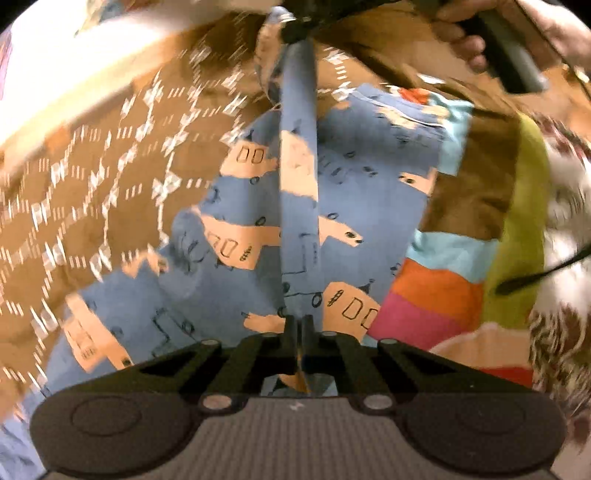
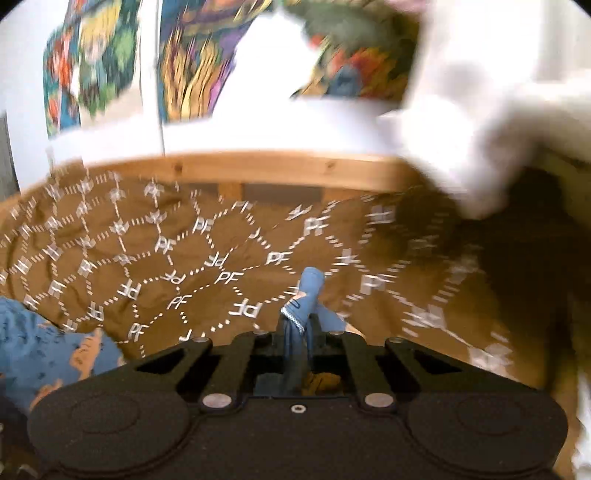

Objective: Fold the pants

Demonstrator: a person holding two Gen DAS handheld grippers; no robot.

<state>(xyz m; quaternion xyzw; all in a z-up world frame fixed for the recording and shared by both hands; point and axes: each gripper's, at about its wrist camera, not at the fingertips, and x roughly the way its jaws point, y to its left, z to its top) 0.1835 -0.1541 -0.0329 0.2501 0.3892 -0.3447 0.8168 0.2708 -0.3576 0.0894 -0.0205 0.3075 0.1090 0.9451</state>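
1. Left wrist view: the left gripper (image 1: 300, 325) has its jaws closed on a tight edge of the blue pants (image 1: 258, 236).
2. That edge runs up to the right gripper (image 1: 295, 27).
3. Right wrist view: the right gripper (image 2: 298, 325) pinches the pants (image 2: 308, 291) above the brown bedspread (image 2: 221, 240).

motion blur smears the brown bedspread (image 1: 92, 192) and wall posters (image 2: 92, 62); the pants (image 2: 44, 354) run off-frame.
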